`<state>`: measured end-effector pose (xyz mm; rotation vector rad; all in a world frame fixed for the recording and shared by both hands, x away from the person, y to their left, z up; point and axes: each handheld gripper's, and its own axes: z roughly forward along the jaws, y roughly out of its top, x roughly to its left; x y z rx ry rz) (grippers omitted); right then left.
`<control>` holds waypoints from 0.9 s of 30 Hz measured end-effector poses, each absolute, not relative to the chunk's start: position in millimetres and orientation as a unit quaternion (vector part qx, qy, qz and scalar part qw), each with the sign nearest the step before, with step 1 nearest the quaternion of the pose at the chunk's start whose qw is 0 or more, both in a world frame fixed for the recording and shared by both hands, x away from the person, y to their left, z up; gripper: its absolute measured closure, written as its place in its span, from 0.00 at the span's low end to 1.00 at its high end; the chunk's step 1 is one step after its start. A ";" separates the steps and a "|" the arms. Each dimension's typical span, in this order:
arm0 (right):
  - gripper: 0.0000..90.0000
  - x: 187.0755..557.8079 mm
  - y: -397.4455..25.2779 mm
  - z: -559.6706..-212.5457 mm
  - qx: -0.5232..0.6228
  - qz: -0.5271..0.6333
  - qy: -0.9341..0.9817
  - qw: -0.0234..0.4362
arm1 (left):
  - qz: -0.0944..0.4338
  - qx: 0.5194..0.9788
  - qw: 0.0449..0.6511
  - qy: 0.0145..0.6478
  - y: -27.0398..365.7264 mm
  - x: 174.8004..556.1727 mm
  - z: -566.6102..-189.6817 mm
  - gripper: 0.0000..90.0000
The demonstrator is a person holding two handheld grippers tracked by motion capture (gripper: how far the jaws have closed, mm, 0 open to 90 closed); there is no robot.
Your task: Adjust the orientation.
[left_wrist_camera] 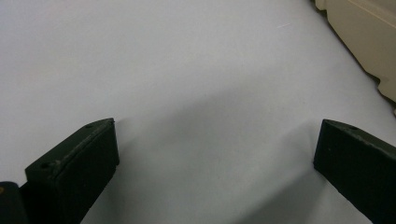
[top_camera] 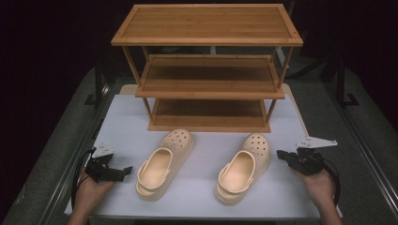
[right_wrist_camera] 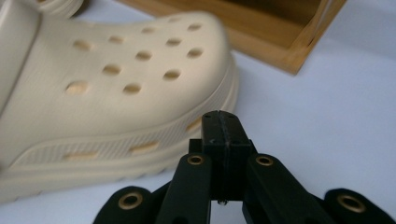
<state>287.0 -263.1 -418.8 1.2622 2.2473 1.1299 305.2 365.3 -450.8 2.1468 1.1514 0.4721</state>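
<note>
Right now my left gripper (top_camera: 126, 170) rests low over the white table (top_camera: 206, 197), jaws spread wide with nothing between them, just beside the heel of the left cream clog (top_camera: 164, 164); that clog's side shows at the upper right corner of the left gripper view. My right gripper (top_camera: 280, 154) has its jaws pressed together, holding nothing, just beside the toe of the right cream clog (top_camera: 244, 166) without touching it. Both clogs lie on the table in front of the wooden shoe rack (top_camera: 209, 75), toes pointing toward its bottom shelf.
</note>
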 end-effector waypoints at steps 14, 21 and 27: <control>1.00 279.3 -242.2 -436.7 0.418 0.381 0.815 0.126 | 0.179 0.819 0.324 0.439 365.4 305.4 -450.8 0.00; 1.00 279.8 -239.5 -437.4 0.413 0.384 0.817 0.123 | 0.180 0.819 0.324 0.439 365.4 305.5 -450.8 0.00; 1.00 284.3 -237.0 -437.4 0.412 0.384 0.817 0.123 | 0.179 0.819 0.324 0.439 365.4 305.5 -450.8 0.00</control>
